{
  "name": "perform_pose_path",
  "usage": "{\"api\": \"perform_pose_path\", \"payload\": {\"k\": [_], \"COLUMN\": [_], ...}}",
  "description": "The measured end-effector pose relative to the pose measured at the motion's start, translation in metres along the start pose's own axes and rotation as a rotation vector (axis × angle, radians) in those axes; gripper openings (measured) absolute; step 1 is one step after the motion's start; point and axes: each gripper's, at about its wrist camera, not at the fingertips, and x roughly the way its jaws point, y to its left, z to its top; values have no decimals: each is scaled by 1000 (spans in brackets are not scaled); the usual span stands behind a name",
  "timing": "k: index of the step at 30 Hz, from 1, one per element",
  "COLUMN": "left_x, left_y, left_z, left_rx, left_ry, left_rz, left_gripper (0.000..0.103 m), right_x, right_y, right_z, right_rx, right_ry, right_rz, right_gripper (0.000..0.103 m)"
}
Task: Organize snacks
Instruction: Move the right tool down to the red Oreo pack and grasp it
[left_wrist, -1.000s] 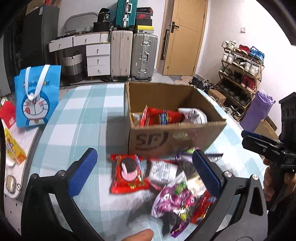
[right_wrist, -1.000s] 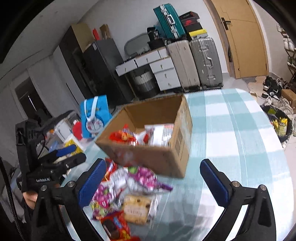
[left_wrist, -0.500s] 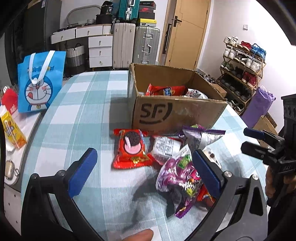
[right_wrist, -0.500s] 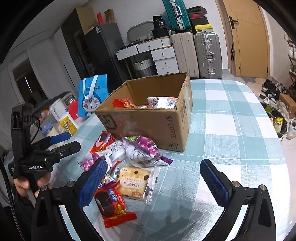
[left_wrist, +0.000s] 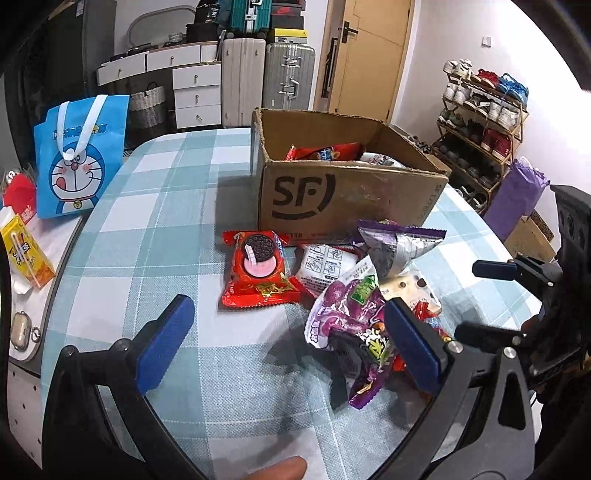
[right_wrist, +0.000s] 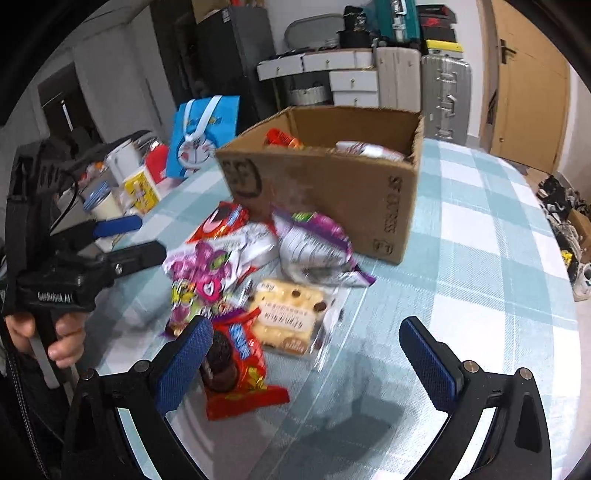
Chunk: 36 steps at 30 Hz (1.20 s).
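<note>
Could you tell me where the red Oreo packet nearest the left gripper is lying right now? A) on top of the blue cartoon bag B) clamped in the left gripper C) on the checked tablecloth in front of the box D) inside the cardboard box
C: the red Oreo packet lies flat on the tablecloth before the cardboard box, ahead of the open, empty left gripper.

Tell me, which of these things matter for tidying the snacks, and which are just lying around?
Part of the job: cardboard box, red cookie packet, purple candy bag, cracker pack.

Just lying about: blue cartoon bag, yellow carton, suitcases, shoe rack.
</note>
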Motion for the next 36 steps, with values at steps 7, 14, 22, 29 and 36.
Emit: {"api": "perform_pose_path", "payload": {"k": [7,14,22,29,36], "left_x": [1,1,4,7,11], "left_y": [4,7,11,11,10], "left_z": [-2,-4,-3,-5,-6], "left_rx": [7,-2,-14,-13,-14], "left_ry": [14,20,28,35,42], "left_rz": [-2,-2,-2,-4,-11], "left_gripper": [102,102,102,102,102], "right_x": [8,10,20,29,30], "right_y": [12,29,45,41,42], "right_z": [-8,-12,-22,-24,-25], "right_rx": [-53,-102,-181,-145,-149], "right_ry": [46,62,132,146,149], "right_rz": [58,88,130,157,166], "right_gripper": [103,101,85,75,64]}}
